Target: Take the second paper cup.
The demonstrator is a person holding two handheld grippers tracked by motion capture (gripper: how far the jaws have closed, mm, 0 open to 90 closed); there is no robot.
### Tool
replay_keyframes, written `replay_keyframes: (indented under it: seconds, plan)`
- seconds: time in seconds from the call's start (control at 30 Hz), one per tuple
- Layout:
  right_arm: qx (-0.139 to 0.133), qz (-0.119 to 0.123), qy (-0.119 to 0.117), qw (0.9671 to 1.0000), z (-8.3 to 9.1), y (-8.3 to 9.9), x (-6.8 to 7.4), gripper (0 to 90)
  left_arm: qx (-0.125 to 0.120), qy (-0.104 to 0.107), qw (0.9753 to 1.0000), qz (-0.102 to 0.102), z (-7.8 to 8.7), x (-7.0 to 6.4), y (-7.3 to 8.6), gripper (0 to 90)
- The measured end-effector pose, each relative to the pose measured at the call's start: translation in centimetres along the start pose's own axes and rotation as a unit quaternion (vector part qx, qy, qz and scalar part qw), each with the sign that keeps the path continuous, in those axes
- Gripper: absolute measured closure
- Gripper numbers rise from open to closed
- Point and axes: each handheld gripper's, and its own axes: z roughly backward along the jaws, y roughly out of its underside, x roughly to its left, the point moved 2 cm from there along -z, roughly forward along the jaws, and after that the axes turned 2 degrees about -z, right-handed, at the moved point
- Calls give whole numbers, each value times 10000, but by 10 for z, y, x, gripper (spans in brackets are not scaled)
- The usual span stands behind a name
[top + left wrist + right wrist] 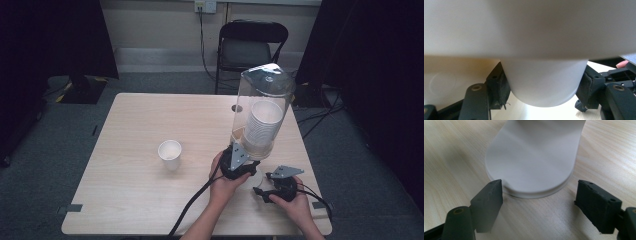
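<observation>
Pale wood bench (pixel 135 150) under you, and the clear cup dispenser (pixel 262 107) stands near its right edge, a stack of paper cups inside. Your left gripper (pixel 544 82) has its fingers clamped on the bottom cup (pixel 544 82) poking out below the dispenser. Right gripper (pixel 539 202) waits beside it, fingers apart. Thin paper crushes easily, so squeeze lightly near the stiffer base.

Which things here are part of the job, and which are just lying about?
In the job: clear dispenser, its cup stack, bottom cup between the left tool's jaws, open right tool near it.
Lying about: single cup standing apart, chair at the back.
</observation>
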Motion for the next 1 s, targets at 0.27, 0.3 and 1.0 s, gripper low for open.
replay_keyframes:
  seconds: [0.27, 0.3, 1.0]
  plan:
    - [-6, 0, -26, 10000, 1, 1, 0, 212, -79, -4, 10000, 20, 0, -1, 3, 372]
    - [-6, 0, -26, 10000, 1, 1, 0, 212, 14, -13, 10000, 14, 0, -1, 1, 372]
    - [1, -29, 4, 10000, 3, 3, -2, 209, 1962, 29, 9799, 363, -4, -2, 55, 379]
